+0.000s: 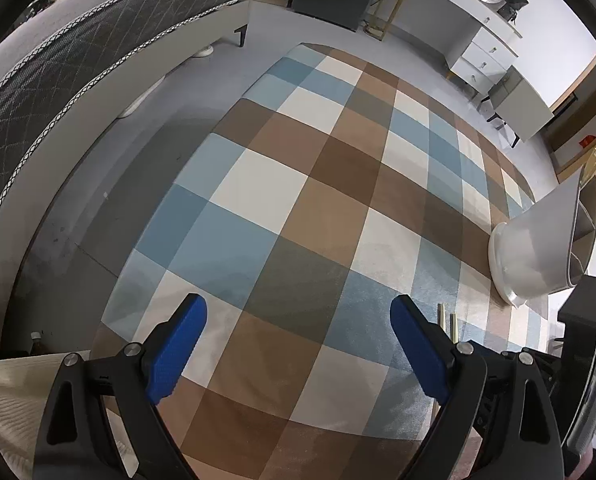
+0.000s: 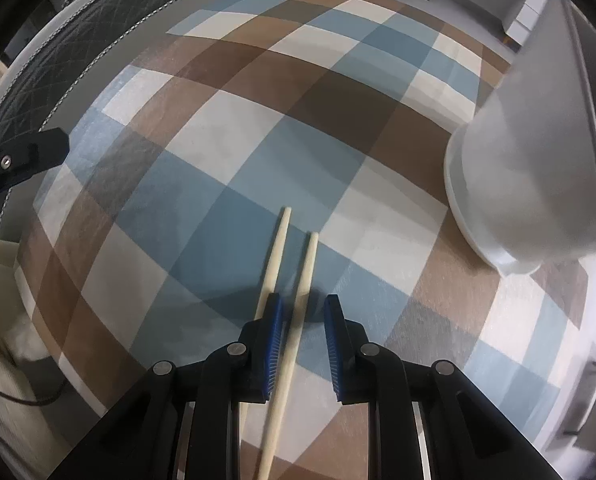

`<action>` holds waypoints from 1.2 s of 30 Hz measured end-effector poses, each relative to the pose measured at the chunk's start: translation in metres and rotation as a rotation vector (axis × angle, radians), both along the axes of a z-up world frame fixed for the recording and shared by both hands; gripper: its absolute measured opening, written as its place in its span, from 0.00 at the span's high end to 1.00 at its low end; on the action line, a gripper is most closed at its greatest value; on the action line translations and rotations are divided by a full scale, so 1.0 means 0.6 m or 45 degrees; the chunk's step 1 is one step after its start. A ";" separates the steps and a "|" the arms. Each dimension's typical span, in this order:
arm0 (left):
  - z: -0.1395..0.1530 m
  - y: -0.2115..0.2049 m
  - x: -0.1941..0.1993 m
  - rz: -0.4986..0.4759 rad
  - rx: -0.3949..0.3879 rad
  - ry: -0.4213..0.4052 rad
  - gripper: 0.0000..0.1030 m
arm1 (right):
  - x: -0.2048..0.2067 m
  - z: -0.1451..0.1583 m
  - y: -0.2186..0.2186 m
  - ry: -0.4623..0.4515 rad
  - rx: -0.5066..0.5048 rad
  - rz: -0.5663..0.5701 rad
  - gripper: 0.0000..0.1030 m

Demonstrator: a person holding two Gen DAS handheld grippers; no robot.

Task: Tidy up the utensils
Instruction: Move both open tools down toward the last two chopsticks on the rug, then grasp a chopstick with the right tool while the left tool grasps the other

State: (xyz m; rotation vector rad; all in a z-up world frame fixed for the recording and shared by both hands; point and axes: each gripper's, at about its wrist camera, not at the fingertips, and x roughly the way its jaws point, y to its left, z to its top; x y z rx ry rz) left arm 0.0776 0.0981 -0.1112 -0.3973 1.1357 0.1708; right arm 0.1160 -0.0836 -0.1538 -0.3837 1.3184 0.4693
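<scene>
- Chopsticks (image 2: 305, 272): lying flat on the cloth (image 2: 217, 140), near the holder (image 2: 518, 184) and to the left of its base in the right wrist view, not yet inside it.
- Set almost parallel, close together but apart, ends pointing away from the camera; likely laid so for pinching one at a time across the width.
- Pale, plain wood, slim and straight, slightly tapered, blunt at the far ends; light and prone to rolling or slipping under a loose pinch.
- Right gripper (image 2: 304, 300): pointed steeply down, left of the holder, jaws narrow with one chopstick running between the blue pads.
- That stick close against the left pad, a gap showing at the right pad, so no firm pinch yet by the look of it; the other stick passing outside, behind the left finger.
- Left gripper (image 1: 298, 300): farther left of the holder, jaws wide with nothing between, hovering over bare cloth, seemingly kept clear.
- Holder: white, flared, dividers inside, standing in a shallow white base; probably the home for the sticks.
</scene>
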 end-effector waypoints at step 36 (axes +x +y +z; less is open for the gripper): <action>-0.045 -0.153 0.023 -0.364 -0.009 0.189 0.13 | -0.073 0.191 -0.220 -0.519 0.746 -0.516 0.97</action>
